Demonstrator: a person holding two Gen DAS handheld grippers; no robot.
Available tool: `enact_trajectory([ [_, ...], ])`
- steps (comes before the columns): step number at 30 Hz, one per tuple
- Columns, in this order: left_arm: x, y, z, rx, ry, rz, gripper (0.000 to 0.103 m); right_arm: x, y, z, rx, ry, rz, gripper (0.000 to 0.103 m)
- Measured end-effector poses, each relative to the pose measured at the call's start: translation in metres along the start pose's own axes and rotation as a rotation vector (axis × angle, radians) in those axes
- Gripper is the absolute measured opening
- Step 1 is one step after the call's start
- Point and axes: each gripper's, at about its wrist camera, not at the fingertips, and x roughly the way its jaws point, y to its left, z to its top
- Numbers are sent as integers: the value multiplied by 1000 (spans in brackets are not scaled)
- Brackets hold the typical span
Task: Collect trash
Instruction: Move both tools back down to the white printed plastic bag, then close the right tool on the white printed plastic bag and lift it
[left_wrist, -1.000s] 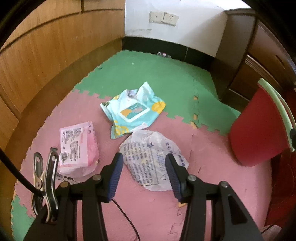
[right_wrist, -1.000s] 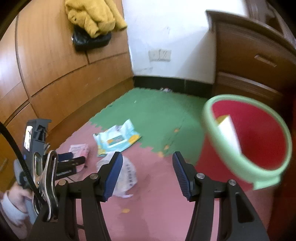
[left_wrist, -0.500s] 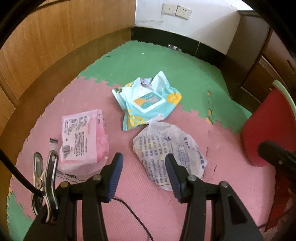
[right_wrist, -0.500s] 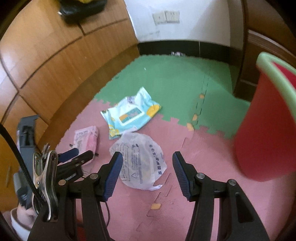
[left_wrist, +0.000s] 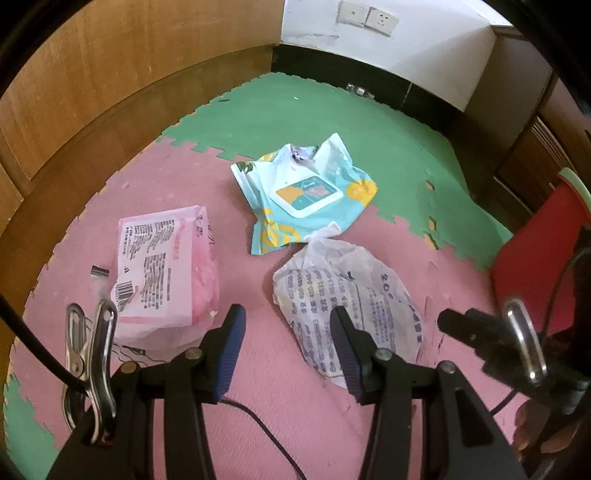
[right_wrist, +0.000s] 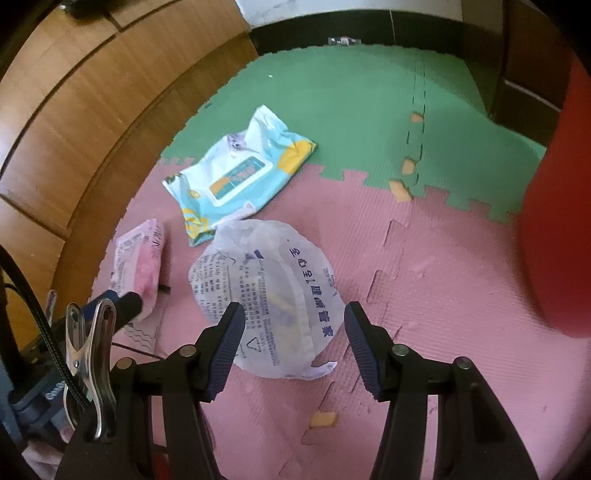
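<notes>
Dense blue print is seen on the crumpled white plastic bag (right_wrist: 266, 295), with large characters along its right edge and a triangle mark near its lower end; the small text cannot be read. A barcode and blocks of black print are shown on the back label of the pink packet (left_wrist: 166, 269). No brand can be made out on the flap label of the teal wipes pack (left_wrist: 306, 199).

All three pieces of trash are laid on the foam floor mat (right_wrist: 443, 280): the white bag on the pink tiles, the teal pack just beyond it across the pink-green seam, the pink packet to the left. The red bin (right_wrist: 554, 221), rimmed in pale green, is stood at the right.

The right gripper (right_wrist: 293, 347) is held wide open above the near end of the white bag, nothing gripped. The left gripper (left_wrist: 284, 350) is held partly open over bare pink mat between packet and bag, also empty. A thin black cable (left_wrist: 266, 435) is trailed beneath it.
</notes>
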Motion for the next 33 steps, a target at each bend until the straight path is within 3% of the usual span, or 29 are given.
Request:
enact_trajectory([
  [13, 23, -3, 0, -6, 32, 29, 50, 42, -25, -4, 68, 64, 28, 57],
  [20, 35, -4, -1, -7, 49, 27, 50, 63, -24, -4, 42, 92, 39, 57],
  [26, 40, -3, -4, -20, 64, 35, 50, 79, -25, -8, 54, 144, 72, 37],
  [28, 41, -4, -5, -22, 66, 37, 50, 82, -26, -11, 68, 174, 93, 21],
  [33, 44, -4, -7, -22, 79, 34, 50, 86, -16, -18, -7, 275, 56, 14],
])
